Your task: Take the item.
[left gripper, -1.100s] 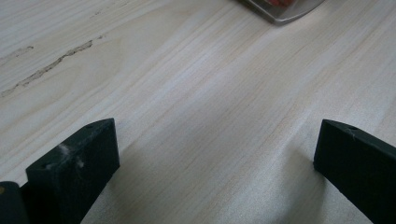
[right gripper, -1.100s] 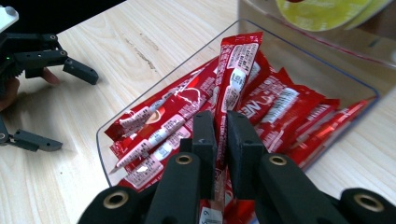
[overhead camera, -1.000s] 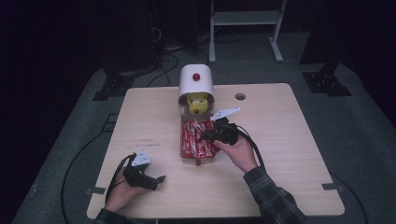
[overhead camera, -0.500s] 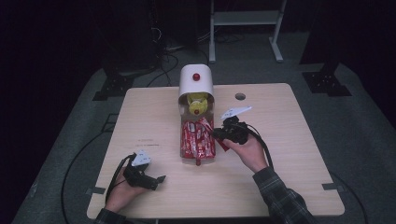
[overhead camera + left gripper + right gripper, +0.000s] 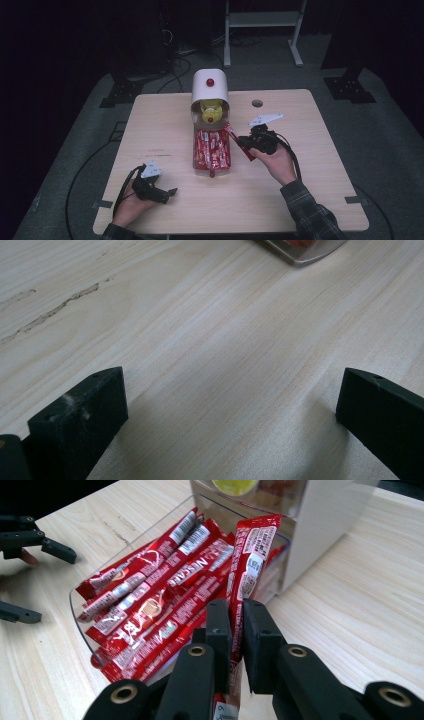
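Here the right gripper (image 5: 237, 630) has its jaws pinched on one glossy red sachet (image 5: 248, 565), held just to the right of the clear plastic tray (image 5: 194, 161), presumably to lift it free of the flat sachets (image 5: 150, 605) heaped inside. The tray projects from a white round-topped dispenser (image 5: 210, 86). The left gripper (image 5: 167, 192) rests on the pale wood-grain surface (image 5: 210, 340) near the tray, jaws wide, holding nothing.

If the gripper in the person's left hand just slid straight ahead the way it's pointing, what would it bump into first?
Probably the clear tray holding red packets. The left gripper, jaws wide open, looks along bare table toward the tray's corner at the top. Depth is hard to judge, so it might slip past the corner.
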`<state>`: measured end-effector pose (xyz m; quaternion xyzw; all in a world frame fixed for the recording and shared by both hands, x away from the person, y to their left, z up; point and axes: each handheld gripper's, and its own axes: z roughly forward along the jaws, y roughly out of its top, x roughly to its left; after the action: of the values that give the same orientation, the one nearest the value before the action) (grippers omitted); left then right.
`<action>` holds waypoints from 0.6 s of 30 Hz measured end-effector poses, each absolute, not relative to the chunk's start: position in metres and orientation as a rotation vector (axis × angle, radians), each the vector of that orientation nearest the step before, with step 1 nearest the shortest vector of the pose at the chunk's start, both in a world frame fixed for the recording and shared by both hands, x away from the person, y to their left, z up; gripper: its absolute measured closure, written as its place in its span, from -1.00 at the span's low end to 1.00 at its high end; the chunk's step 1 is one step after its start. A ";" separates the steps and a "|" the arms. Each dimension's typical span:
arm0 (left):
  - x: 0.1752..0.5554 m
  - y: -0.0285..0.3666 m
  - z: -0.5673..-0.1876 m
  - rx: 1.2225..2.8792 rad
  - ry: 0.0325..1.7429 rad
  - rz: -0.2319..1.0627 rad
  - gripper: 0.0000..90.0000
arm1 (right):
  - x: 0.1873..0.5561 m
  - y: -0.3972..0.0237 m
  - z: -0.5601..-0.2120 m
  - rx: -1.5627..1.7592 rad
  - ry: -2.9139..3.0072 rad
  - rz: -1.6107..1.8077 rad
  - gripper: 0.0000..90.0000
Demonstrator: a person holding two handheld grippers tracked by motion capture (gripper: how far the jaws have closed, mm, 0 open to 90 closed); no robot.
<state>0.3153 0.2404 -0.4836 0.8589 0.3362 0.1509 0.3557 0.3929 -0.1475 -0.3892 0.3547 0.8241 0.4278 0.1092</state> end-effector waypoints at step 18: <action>0.315 0.241 -0.483 2.223 0.869 0.388 -1.00 | 0.393 -0.188 -0.413 1.138 2.393 1.228 0.81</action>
<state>0.3152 0.2405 -0.4833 0.8598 0.3360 0.1501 0.3541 0.3935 -0.1879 -0.4134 0.3874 0.8144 0.4178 0.1104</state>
